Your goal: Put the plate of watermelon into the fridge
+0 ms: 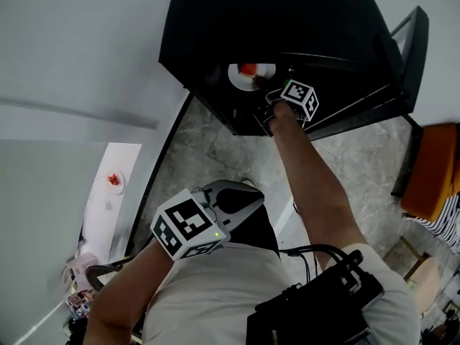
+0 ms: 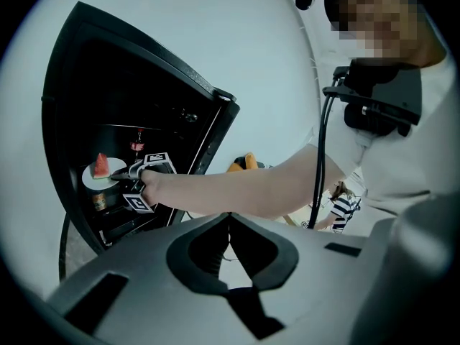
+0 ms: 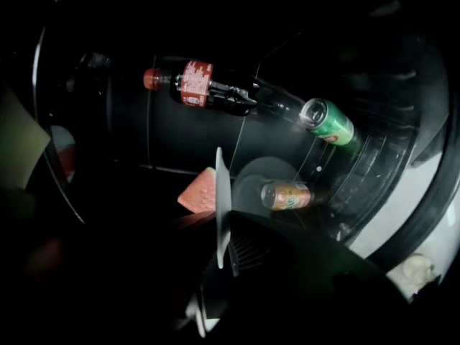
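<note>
The white plate (image 1: 250,82) with a red watermelon slice (image 1: 248,70) is inside the open black fridge (image 1: 287,20), over a shelf. My right gripper (image 1: 269,95) reaches into the fridge and is shut on the plate's near rim. In the right gripper view the plate (image 3: 218,185) stands edge-on between the jaws, with the watermelon slice (image 3: 200,192) on its left. From the left gripper view, the plate (image 2: 92,178) and the right gripper (image 2: 122,172) show far off in the fridge. My left gripper (image 1: 244,187) hangs near my body, shut and empty.
Inside the fridge lie a cola bottle (image 3: 208,85), a green can (image 3: 330,121) and an orange can (image 3: 287,195). The fridge door (image 1: 410,49) stands open at the right. A second plate of watermelon (image 1: 113,180) sits on the white counter at the left. An orange chair (image 1: 435,171) stands at the right.
</note>
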A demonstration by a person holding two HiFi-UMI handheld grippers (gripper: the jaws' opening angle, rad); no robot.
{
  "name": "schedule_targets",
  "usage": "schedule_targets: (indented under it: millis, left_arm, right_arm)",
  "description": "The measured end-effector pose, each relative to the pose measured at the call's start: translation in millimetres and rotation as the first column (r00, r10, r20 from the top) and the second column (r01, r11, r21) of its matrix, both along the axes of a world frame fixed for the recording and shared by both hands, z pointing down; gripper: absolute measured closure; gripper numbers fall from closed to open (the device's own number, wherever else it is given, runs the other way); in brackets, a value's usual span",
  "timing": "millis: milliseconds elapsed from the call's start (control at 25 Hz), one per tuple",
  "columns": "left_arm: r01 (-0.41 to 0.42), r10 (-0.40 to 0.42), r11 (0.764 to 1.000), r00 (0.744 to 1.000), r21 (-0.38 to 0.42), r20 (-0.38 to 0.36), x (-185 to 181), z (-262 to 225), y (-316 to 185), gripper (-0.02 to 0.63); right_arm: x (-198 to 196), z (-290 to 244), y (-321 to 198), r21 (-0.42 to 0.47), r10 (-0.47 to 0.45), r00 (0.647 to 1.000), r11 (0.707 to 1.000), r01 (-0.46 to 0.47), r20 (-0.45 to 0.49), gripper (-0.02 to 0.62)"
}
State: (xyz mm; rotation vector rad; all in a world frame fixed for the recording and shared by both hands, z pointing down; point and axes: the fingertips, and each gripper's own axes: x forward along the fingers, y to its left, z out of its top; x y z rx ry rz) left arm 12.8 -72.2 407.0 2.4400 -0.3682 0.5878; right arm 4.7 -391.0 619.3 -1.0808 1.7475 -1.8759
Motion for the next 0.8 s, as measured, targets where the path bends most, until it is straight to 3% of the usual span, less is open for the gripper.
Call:
schedule_targets:
  millis: [200, 320, 360, 440, 520, 680, 800]
  left_arm:
    - [-0.003, 0.003, 1.000, 1.000, -0.003, 0.001, -2.2, -5.1, 3.4, 0.594]
    - [0.002, -0.003, 1.000, 1.000, -0.009, -0.004, -2.3, -4.8, 0.9, 0.594]
    - [0.002, -0.002, 1.000, 1.000, -0.013, -0.006, -1.7, -4.0, 1.4, 0.594]
    - [-0.004, 0.004, 1.000, 1.000, -0.022, -0.009, -0.9, -2.3, 3.9, 0.594]
    - [-0.012, 0.012, 1.000, 1.000, -0.028, -0.010, -0.7, -1.4, 6.5, 0.594]
    - [-0.014, 0.013, 0.999, 1.000, -0.042, -0.017, -1.8, -2.6, 7.9, 0.594]
    - [-0.011, 0.009, 0.999, 1.000, -0.051, -0.022, -4.1, -2.9, 6.9, 0.594]
  right_arm:
    - [1.8, 5.7, -1.0, -0.048, 0.001, 0.999, 0.999, -0.003, -0.042, 0.555]
    - [1.2, 4.0, -4.7, -0.027, -0.029, 0.994, 0.999, 0.026, -0.107, 0.550]
    - [0.6, 1.2, -6.0, -0.007, -0.046, 0.989, 0.999, 0.045, -0.139, 0.527]
    - [-2.8, -4.1, -7.9, 0.032, -0.092, 0.975, 0.994, 0.101, -0.200, 0.416]
    - [-8.9, -7.6, -7.7, 0.062, -0.156, 0.949, 0.982, 0.179, -0.275, 0.354]
    - [-16.7, -9.5, 0.7, 0.095, -0.264, 0.868, 0.939, 0.332, -0.422, 0.301]
    - [-23.2, -10.2, 8.2, 0.114, -0.322, 0.788, 0.891, 0.440, -0.525, 0.286]
